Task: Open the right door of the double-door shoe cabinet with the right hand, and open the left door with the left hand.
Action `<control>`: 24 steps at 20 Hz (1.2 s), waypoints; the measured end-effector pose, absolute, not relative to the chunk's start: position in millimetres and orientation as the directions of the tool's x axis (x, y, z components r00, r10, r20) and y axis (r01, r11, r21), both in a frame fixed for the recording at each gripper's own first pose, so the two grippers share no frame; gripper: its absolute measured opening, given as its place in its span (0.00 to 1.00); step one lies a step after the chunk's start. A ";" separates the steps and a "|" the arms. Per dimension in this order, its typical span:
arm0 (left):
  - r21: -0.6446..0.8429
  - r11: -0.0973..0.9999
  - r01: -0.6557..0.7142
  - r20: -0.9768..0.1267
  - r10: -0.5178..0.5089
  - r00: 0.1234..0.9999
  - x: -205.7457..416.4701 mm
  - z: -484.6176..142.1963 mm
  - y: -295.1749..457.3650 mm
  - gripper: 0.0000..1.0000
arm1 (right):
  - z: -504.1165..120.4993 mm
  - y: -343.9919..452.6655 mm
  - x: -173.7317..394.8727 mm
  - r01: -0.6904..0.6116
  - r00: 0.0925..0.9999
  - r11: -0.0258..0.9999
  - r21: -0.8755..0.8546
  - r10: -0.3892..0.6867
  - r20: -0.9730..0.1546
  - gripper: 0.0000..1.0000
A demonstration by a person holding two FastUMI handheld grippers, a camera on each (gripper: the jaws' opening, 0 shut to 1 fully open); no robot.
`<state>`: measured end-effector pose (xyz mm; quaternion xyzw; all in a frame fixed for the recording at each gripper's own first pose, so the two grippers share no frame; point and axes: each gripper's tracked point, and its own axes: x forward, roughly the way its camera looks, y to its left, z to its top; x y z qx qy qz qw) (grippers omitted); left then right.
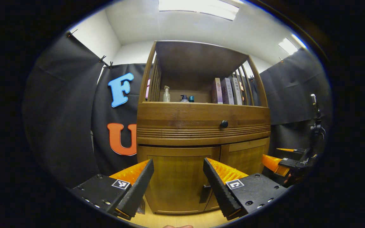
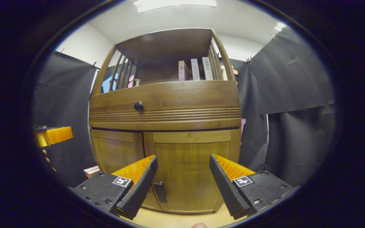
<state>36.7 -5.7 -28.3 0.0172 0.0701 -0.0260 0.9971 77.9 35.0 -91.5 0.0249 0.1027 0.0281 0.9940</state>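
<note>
The wooden shoe cabinet [image 1: 201,117] stands just ahead with both lower doors shut. In the left gripper view my left gripper [image 1: 178,161] is open in front of the left door [image 1: 176,180], whose dark handle [image 1: 205,193] sits by the right finger. The right door [image 1: 244,158] is beside it, and my right gripper [image 1: 277,156] hovers off its right edge. In the right gripper view my right gripper [image 2: 183,156] is open before the right door [image 2: 188,171], with its handle [image 2: 161,191] near the left finger. The left door [image 2: 116,152] is shut, and my left gripper [image 2: 54,134] shows at the far left.
Above the doors is a drawer with a black knob [image 1: 223,124]. An open shelf holds bottles [image 1: 166,94] and books [image 1: 228,91]. A stand [image 1: 315,126] rises at the right. A small stack [image 2: 90,171] lies on the floor left of the cabinet.
</note>
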 end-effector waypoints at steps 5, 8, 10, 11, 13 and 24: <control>0.026 1.000 0.011 -0.160 -0.007 0.987 37.8 -35.5 -1.1 0.94 | -147.7 59.1 93.9 -0.109 0.941 0.988 0.106 0.137 -0.308 0.97; 0.060 0.997 -0.039 -0.173 0.049 0.984 37.2 -39.4 7.5 0.95 | -181.8 71.1 100.5 -0.129 0.920 0.985 0.118 0.164 -0.357 0.94; 0.070 0.995 -0.074 -0.179 0.086 0.980 32.6 -43.4 18.2 0.94 | -205.1 84.6 102.5 -0.156 0.897 0.979 0.133 0.197 -0.396 0.90; 0.071 0.994 -0.089 -0.186 0.101 0.977 22.0 -44.9 26.0 0.94 | -214.1 89.5 103.1 -0.165 0.888 0.977 0.136 0.207 -0.410 0.84; 0.069 0.990 -0.120 -0.192 0.131 0.973 6.5 -45.2 37.3 0.94 | -230.8 94.4 106.0 -0.159 0.882 0.978 0.132 0.201 -0.425 0.85; 0.051 0.989 -0.139 -0.240 0.147 0.960 -8.2 -60.2 37.1 0.94 | -293.6 109.4 125.0 -0.062 0.869 0.979 0.196 0.150 -0.472 0.60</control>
